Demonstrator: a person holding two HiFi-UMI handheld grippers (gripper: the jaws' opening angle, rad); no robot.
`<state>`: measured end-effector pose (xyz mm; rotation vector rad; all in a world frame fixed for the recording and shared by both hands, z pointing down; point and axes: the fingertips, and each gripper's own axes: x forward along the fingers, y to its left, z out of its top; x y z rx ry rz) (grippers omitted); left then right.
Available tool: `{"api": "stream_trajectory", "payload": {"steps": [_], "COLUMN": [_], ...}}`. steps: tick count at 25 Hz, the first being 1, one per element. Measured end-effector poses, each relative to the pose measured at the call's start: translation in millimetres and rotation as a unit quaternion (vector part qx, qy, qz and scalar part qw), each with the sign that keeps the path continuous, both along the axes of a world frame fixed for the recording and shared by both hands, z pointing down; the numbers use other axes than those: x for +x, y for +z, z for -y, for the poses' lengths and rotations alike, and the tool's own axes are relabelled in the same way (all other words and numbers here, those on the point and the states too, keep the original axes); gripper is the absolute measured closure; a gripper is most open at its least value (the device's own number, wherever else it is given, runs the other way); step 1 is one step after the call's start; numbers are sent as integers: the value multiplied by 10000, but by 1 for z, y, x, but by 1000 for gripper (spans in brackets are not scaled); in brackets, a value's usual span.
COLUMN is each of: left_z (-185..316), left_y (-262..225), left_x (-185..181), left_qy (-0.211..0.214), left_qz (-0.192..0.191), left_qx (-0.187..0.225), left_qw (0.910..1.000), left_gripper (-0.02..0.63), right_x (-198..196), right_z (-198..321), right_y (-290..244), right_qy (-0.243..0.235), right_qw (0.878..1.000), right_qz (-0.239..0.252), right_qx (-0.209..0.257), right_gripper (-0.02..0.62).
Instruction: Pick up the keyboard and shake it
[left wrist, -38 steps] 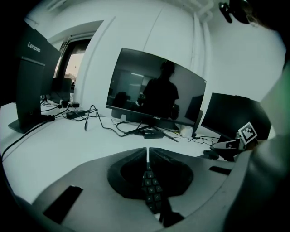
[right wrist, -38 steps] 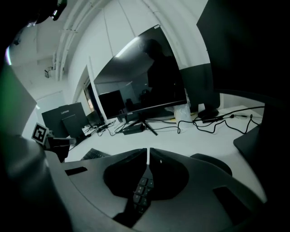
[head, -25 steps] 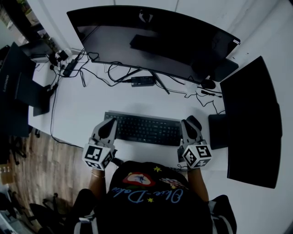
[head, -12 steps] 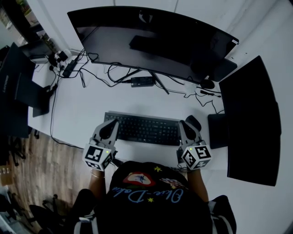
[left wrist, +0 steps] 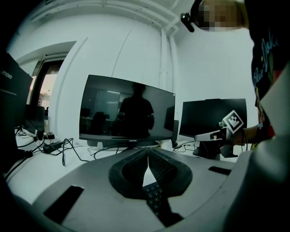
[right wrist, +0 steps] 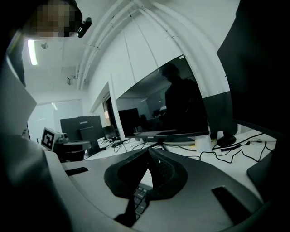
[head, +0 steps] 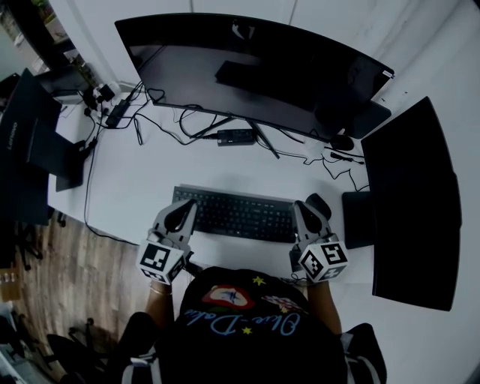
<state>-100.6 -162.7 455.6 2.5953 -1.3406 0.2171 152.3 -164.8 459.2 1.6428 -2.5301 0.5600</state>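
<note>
The desk [head: 135, 187] is big and white. A white wall [head: 337, 15] is behind it at 12 o'clock. A brown wood floor [head: 67, 277] shows at 8 o'clock.

The black keyboard [head: 240, 212] lies flat on the desk, right in front of the person. The left gripper [head: 184, 210] is at the keyboard's 9 o'clock end. The right gripper [head: 300, 208] is at its 3 o'clock end. Both grippers are squeezed all the way closed. Their tips touch each other and nothing is pinched between them. The keys show just under the jaws in each gripper view.

A wide curved screen [head: 255, 67] stands at 12 o'clock from the keyboard, and it is dark. Another dark screen [head: 412, 202] stands at 3 o'clock. A third dark screen [head: 30, 135] is at 10 o'clock. Black wires [head: 180, 124] curl over the desk between the wide screen and the keyboard. A dark mouse [head: 318, 204] sits just beside the right gripper, at the keyboard's 3 o'clock end.
</note>
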Motion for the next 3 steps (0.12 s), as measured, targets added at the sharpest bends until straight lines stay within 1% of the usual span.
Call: {"api": "stream_trajectory", "payload": {"steps": [3], "left_z": [-4], "left_y": [-1], "left_x": [3], "left_qy": [141], "left_qz": [55], "left_qx": [64], "left_qw": [9999], "left_gripper": [601], "right_x": [0], "right_z": [1], "right_y": [-2], "right_qy": [-46], "right_qw": [10000], "right_qz": [18], "right_qx": [3], "right_gripper": [595]}}
